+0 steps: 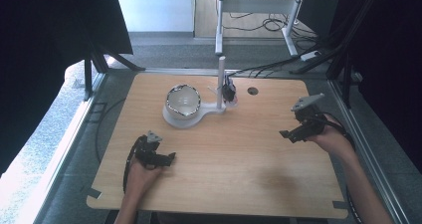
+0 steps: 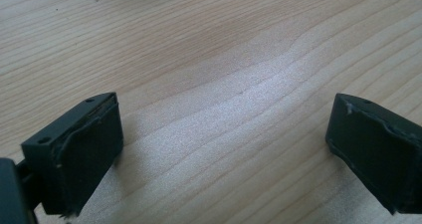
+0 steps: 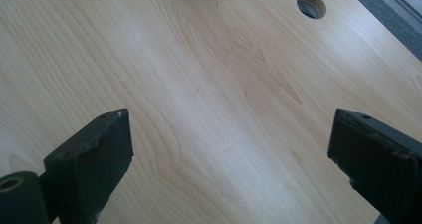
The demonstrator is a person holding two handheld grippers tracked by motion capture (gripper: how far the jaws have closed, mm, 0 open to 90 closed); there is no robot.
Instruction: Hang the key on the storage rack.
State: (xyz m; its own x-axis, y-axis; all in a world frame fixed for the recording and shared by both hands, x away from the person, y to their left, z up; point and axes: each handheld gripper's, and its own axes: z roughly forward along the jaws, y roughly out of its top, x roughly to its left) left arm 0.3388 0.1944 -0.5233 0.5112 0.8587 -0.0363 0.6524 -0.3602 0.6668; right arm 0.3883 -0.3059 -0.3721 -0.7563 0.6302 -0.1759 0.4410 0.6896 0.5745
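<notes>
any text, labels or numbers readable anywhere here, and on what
None can be read.
The bowl, its white stand and the table carry no visible print.
The small dark part on the stand's post is too small and blurred to tell.
The left gripper and right gripper show no markings.

High view: a fixed camera above the person's side, looking forward and down over the whole wooden table (image 1: 224, 179), with floor beyond its far edge. Left gripper view: carried on the left gripper (image 2: 221, 149), looking along its jaws, close to the wood just ahead of them. Right gripper view: carried on the right gripper (image 3: 229, 159), slightly farther off; the round hole (image 3: 311, 5) ahead of its jaws also appears in the high view.
</notes>
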